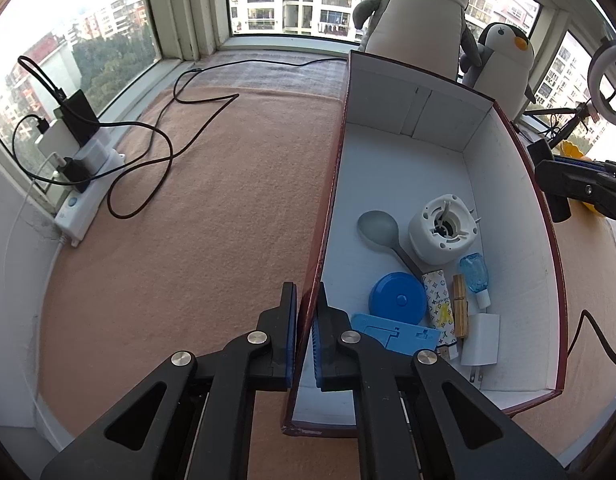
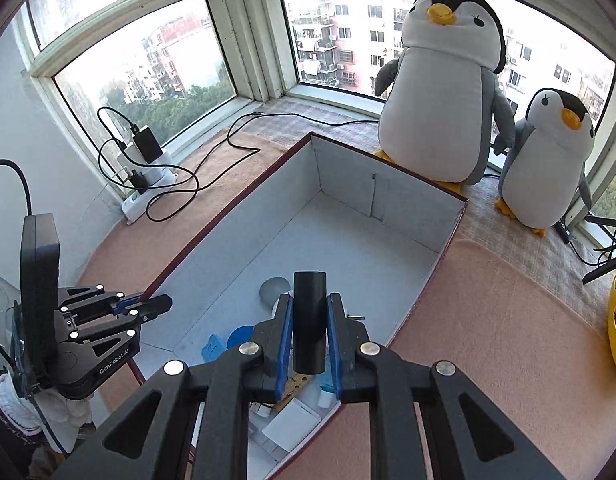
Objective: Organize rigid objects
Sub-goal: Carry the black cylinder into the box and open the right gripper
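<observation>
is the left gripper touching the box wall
Touching. The left wrist view shows the left gripper with one blue pad on each side of the box wall, jaws closed onto its rim.

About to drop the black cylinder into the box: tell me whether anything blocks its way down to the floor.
Nothing covers the box; its top is open. But the right claw holds the black cylinder above the near-end clutter: spoon, white round part, blue lid. The far half of the floor is bare.

Left gripper [image 1: 305, 336] jaws pinched on a thin wall, right gripper [image 2: 310, 334] jaws clamped around a cylinder
</observation>
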Demonstrator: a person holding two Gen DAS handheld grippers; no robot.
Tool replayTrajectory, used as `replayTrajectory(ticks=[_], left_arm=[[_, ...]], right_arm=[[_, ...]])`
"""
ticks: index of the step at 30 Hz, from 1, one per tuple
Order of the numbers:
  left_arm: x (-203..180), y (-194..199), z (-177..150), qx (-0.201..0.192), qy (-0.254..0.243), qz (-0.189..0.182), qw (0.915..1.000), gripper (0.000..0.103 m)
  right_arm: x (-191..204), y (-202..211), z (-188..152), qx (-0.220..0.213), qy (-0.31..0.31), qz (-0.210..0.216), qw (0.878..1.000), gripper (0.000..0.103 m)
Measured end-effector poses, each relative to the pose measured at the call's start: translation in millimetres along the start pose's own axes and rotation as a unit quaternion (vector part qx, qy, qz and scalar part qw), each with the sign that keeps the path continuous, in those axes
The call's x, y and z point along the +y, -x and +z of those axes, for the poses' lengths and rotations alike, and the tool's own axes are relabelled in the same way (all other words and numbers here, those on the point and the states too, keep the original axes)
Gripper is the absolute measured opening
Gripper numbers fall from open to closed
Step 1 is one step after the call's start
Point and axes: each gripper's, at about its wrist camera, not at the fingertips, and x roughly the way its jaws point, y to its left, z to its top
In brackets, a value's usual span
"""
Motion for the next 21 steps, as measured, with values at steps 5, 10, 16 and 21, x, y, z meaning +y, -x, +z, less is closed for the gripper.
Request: replayTrajectory(ticks=[5, 10, 16, 21], left_arm=[[0, 0, 0, -0.002, -0.001, 0.001, 1.0000, 0.006], [0, 0, 0, -0.002, -0.001, 0.000, 1.0000, 0.006], [-1, 0, 0, -0.002, 0.000, -0.001, 1.0000, 0.006], [0, 0, 0, -0.003, 0.001, -0.001, 1.0000, 0.006]], right_arm=[[12, -12, -3, 0.013, 0.016, -0.001, 1.000, 0.015], [19, -24, -5, 0.028, 0.025, -0.002, 0.999, 0.015], [28, -31, -5, 0.036, 0.037, -0.006, 0.999, 0.015], [35, -36, -5, 0.042, 0.049, -0.008, 0.998, 0.015]])
